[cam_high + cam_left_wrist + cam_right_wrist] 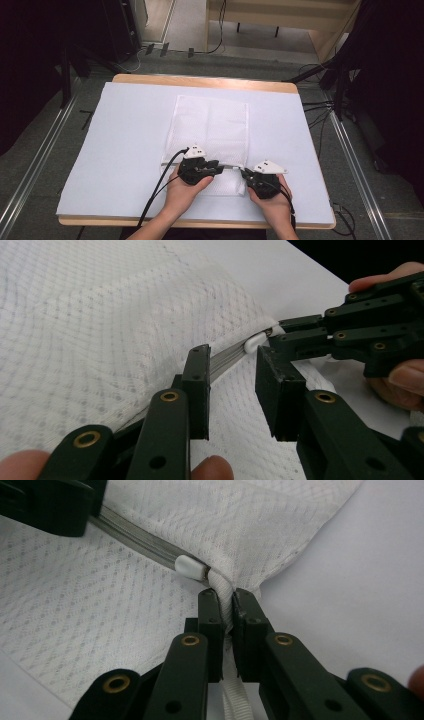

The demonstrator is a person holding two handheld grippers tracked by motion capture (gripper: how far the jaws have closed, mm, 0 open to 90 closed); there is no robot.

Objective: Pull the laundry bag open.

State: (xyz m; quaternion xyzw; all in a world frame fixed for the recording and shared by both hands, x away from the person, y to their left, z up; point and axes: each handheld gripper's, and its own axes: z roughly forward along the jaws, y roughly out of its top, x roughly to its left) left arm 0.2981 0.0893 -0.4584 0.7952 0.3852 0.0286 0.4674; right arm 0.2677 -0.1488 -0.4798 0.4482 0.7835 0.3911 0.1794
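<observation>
A white mesh zip bag (210,125) lies flat on the table's white sheet (125,150). Its grey zipper (227,360) runs across the bag near its front end, and the white slider (189,566) sits at the right end of it. My left gripper (232,385) is open, one jaw on each side of the zipper line, a short way left of the slider. My right gripper (227,610) is shut on the bag's bunched white edge strip (222,587) just beyond the slider. In the high view the left gripper (218,166) and the right gripper (245,172) nearly meet, tip to tip.
The wooden table (200,81) is covered by the sheet almost to its edges. Cables (320,107) lie on the floor at the right, and metal rails (30,165) run along both sides. A wooden bench (280,15) stands beyond the table.
</observation>
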